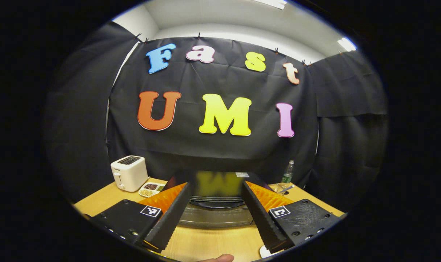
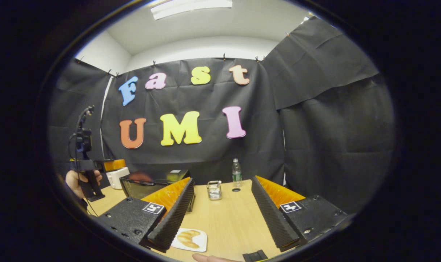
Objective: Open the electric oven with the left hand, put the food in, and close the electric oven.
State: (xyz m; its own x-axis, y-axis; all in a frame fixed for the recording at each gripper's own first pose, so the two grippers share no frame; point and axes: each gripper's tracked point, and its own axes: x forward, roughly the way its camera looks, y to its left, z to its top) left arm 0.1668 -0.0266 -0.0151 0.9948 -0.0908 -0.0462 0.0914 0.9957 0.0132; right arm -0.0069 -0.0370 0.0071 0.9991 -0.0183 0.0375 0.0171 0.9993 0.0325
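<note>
Left hand-held gripper (image 1: 215, 214): fingers spread apart, nothing between them, hovering above the wooden desk (image 1: 209, 243). Straight ahead at 12 o'clock, framed by the two fingers, the electric oven (image 1: 216, 198), door shut, dark glass mirroring the wall behind. At 10 o'clock, a white toaster (image 1: 129, 173), and just beside it toward the oven a small divided dish (image 1: 151, 188) of grains. At 1 o'clock, past the oven's far corner, a clear bottle (image 1: 287, 173). At 6 o'clock, a fingertip (image 1: 220, 258) at the lower rim.

Right hand-held gripper (image 2: 220, 218): fingers likewise wide apart and empty, above the desk. At 7 o'clock, just under the left finger, a white plate (image 2: 200, 242) carrying the croissant (image 2: 188, 238), partly hidden by that finger. At 12 o'clock, a small metal rack (image 2: 214, 190), and beyond it the same bottle. At 10 o'clock, the oven, closed, with the toaster behind it. Farther out at 9 o'clock, the left hand-held gripper held upright in a hand (image 2: 76, 180), well apart from the plate.
</note>
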